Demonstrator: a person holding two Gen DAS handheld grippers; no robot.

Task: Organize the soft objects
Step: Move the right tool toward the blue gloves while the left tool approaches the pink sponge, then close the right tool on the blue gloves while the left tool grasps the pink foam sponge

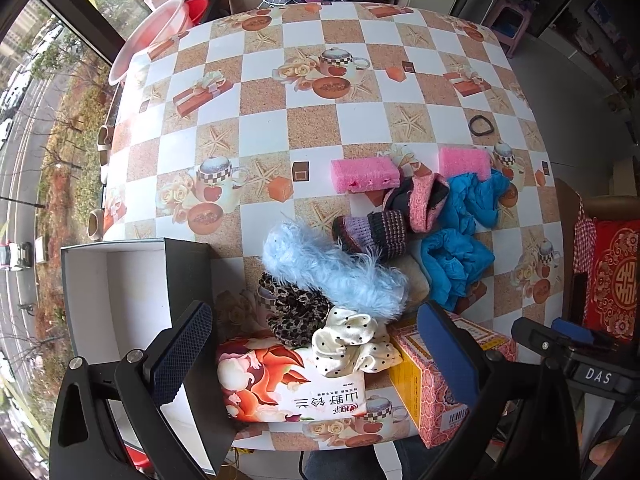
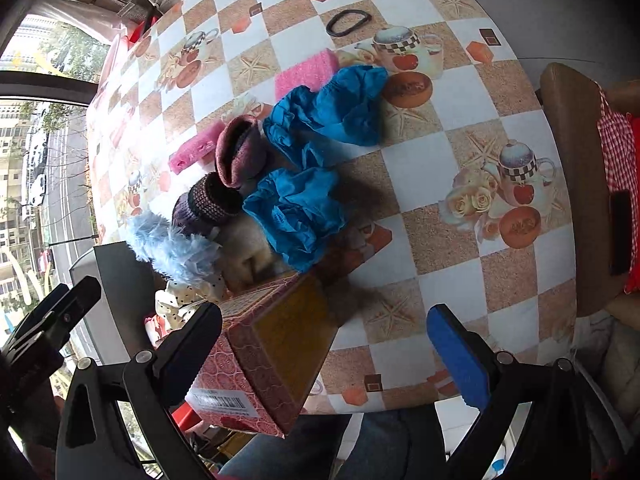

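Hovering left gripper point(image 1: 316, 354), jaws apart, scrunchies point(image 1: 344, 344) below

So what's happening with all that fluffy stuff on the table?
A person holds two tongs over a pile of soft things, ready to tidy them. Both the left tongs and the right tongs are open and hold nothing. The fluffy blue piece, spotted scrunchie, knitted socks and blue crumpled covers lie heaped together. An open white box sits beside them on the left.

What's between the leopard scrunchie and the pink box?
The polka-dot scrunchie lies between the leopard scrunchie and pink box, seen in the left wrist view.
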